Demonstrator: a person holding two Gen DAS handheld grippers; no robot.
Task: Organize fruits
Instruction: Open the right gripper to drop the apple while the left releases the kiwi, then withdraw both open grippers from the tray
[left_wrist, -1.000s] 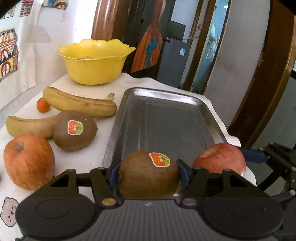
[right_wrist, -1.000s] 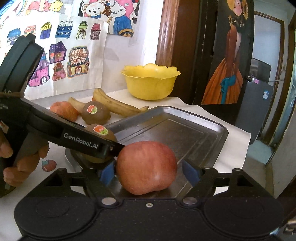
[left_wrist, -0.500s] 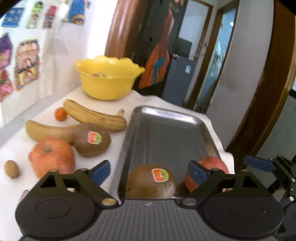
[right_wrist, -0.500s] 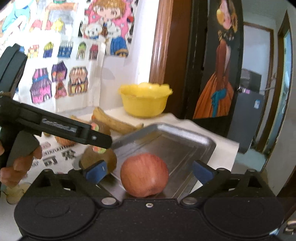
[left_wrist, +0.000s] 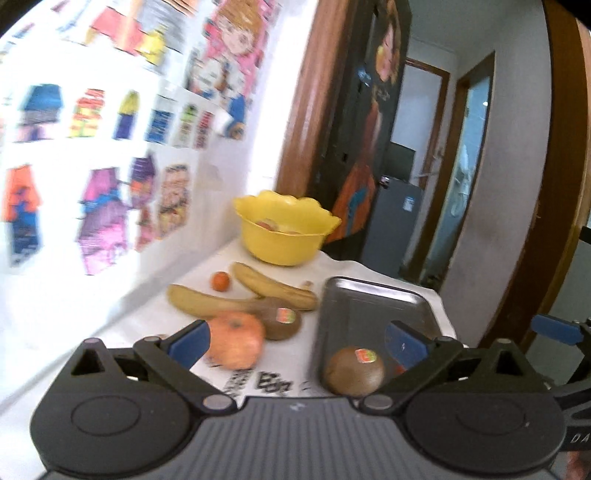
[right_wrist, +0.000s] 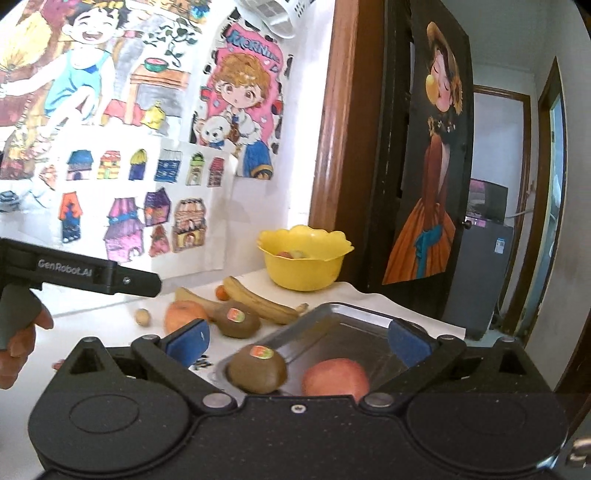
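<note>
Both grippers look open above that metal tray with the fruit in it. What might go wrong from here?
The brown kiwi and red apple lie loose at the near end of the flat metal tray; being round, they might roll if bumped. On the table, the second kiwi touches a yellow banana, so grabbing one may nudge the other.

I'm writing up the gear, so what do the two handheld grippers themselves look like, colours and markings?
Both are matte black plastic with round hubs and angled linkage arms. The left gripper and right gripper carry blue finger pads. White "GenRobot.AI" lettering runs along the left one's side. A bare hand grips its handle.
</note>
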